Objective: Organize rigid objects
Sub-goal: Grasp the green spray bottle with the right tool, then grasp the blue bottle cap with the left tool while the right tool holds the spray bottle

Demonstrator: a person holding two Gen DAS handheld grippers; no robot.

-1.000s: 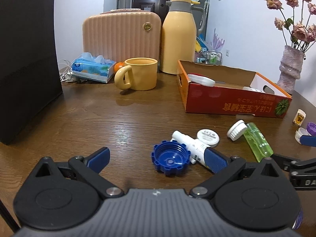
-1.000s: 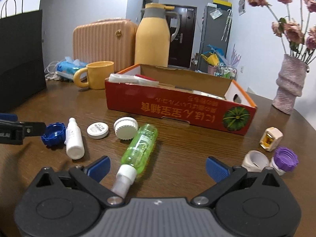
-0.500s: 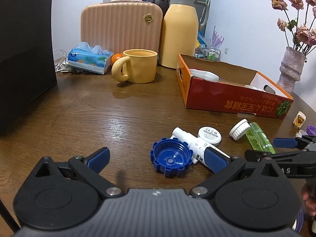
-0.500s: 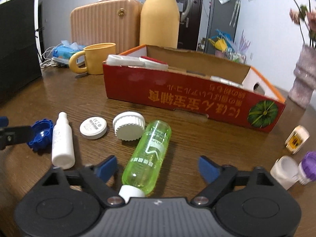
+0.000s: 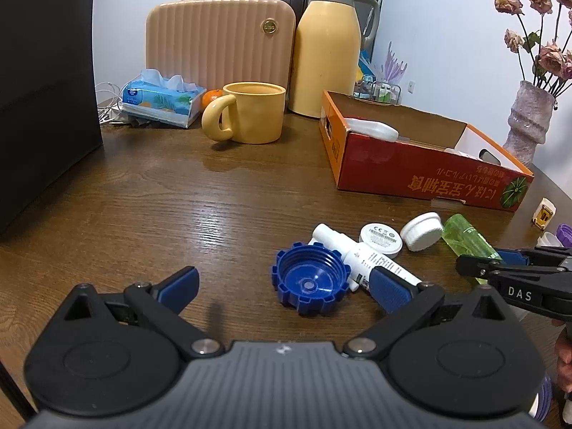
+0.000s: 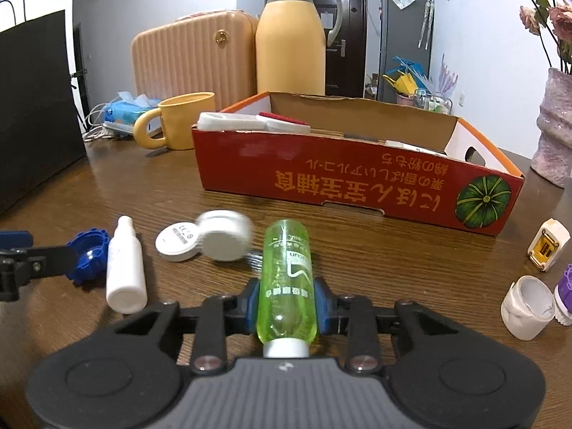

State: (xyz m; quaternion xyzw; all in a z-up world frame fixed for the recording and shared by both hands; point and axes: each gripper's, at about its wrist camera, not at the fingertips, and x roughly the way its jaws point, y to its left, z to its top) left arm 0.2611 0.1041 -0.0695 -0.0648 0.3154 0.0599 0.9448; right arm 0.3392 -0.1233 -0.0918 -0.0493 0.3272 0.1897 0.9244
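My right gripper (image 6: 286,305) is shut on a green transparent bottle (image 6: 287,279), white cap toward me; the bottle also shows in the left wrist view (image 5: 464,237). My left gripper (image 5: 286,287) is open and empty, with a blue ridged cap (image 5: 310,283) between its fingers and a white spray bottle (image 5: 361,254) by the right finger. A round white tin (image 6: 177,242) and a white lid (image 6: 224,235), blurred and tilted, lie left of the green bottle. An open red cardboard box (image 6: 357,182) holding several items stands behind.
A yellow mug (image 5: 250,112), yellow thermos (image 5: 327,46), peach case (image 5: 218,43) and tissue pack (image 5: 162,98) stand at the back. A black bag (image 5: 43,89) is at left. A vase (image 6: 554,128), small yellow-white item (image 6: 547,245), white cup (image 6: 525,307) and purple cap (image 6: 566,293) are at right.
My right gripper moved forward over the green bottle and shut on it. The white lid beside it got knocked and is moving. My left gripper stays open by the blue cap.
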